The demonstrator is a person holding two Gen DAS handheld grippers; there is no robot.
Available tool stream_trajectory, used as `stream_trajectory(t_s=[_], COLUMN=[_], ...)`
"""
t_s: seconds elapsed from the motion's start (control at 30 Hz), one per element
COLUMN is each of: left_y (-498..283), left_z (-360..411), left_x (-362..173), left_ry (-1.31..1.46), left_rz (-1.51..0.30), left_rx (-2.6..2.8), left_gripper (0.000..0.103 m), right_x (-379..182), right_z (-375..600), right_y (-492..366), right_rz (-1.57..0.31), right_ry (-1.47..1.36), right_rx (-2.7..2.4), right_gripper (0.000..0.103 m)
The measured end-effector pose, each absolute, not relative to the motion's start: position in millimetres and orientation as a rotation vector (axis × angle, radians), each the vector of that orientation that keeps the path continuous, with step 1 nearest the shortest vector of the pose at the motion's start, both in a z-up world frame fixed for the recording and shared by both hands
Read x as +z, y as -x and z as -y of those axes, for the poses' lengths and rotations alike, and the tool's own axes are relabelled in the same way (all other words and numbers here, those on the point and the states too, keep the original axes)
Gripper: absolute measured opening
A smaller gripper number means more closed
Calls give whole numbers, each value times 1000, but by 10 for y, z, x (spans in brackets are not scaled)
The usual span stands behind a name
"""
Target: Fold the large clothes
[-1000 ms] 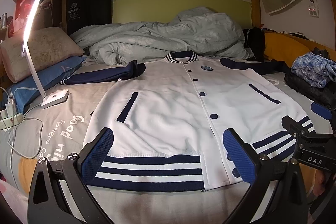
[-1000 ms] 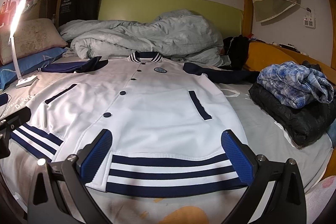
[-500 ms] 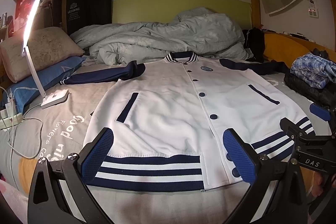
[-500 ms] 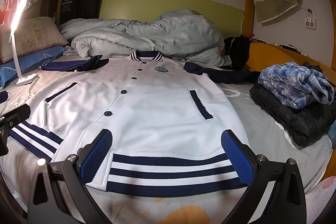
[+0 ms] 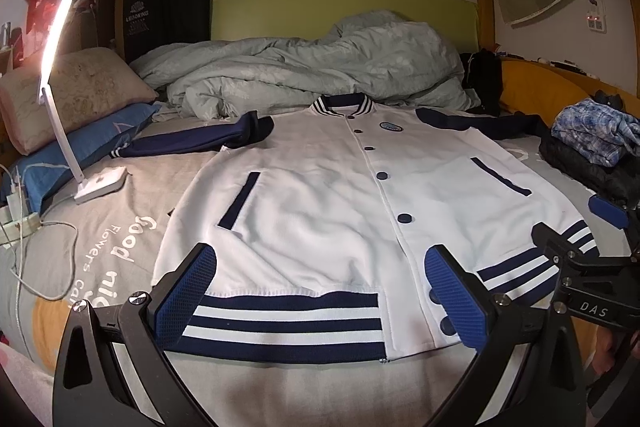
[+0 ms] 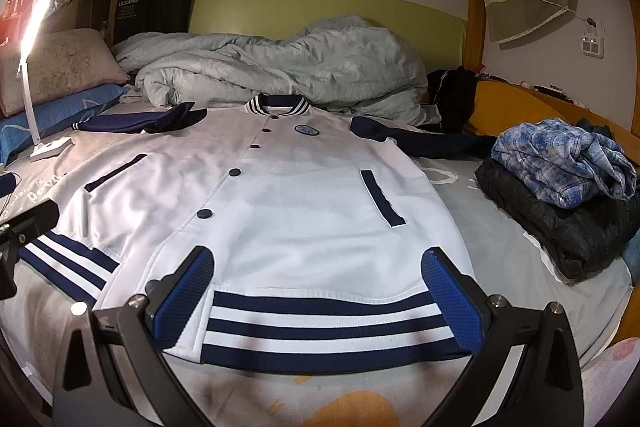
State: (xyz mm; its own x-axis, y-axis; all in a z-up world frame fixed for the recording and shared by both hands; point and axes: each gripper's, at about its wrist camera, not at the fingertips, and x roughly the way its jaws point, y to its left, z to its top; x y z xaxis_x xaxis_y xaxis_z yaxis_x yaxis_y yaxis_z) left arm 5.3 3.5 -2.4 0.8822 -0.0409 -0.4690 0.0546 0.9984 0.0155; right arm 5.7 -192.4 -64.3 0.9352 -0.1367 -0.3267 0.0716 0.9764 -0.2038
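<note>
A white varsity jacket point(image 5: 340, 203) with navy sleeves, buttons and a navy-striped hem lies flat and face up on the bed, collar far, hem near; it also shows in the right wrist view point(image 6: 296, 211). Both sleeves stretch out sideways. My left gripper point(image 5: 320, 291) is open and empty, hovering just above the left half of the hem. My right gripper point(image 6: 316, 291) is open and empty, hovering above the right half of the hem. The right gripper's body shows at the right edge of the left wrist view point(image 5: 592, 291).
A crumpled grey duvet point(image 5: 312, 67) lies behind the collar. A lit white desk lamp point(image 5: 60, 99) with cables and pillows point(image 5: 72, 91) stands at the left. A plaid shirt point(image 6: 560, 155) on a black jacket point(image 6: 560, 223) sits at the right.
Both grippers stay open above the hem; the views shift only slightly. The jacket has not moved.
</note>
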Motion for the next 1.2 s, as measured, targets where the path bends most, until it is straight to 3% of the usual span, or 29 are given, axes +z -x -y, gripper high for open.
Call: stream_trajectory(t_s=[0.6, 1.03, 1.2], left_y=[-105, -311, -384], left_z=[-85, 101, 210], left_x=[-48, -352, -614], left_ry=[-16, -138, -259], left_rz=[-514, -719, -878], left_rx=[-56, -105, -163], left_gripper=[103, 102, 102], right_x=[-565, -1212, -1137], right_z=[1913, 1458, 1775], right_y=[-2, -185, -406], right_rz=[-348, -710, -788], right_ry=[207, 599, 480], right_rx=[-74, 155, 50], right_gripper=[103, 103, 103])
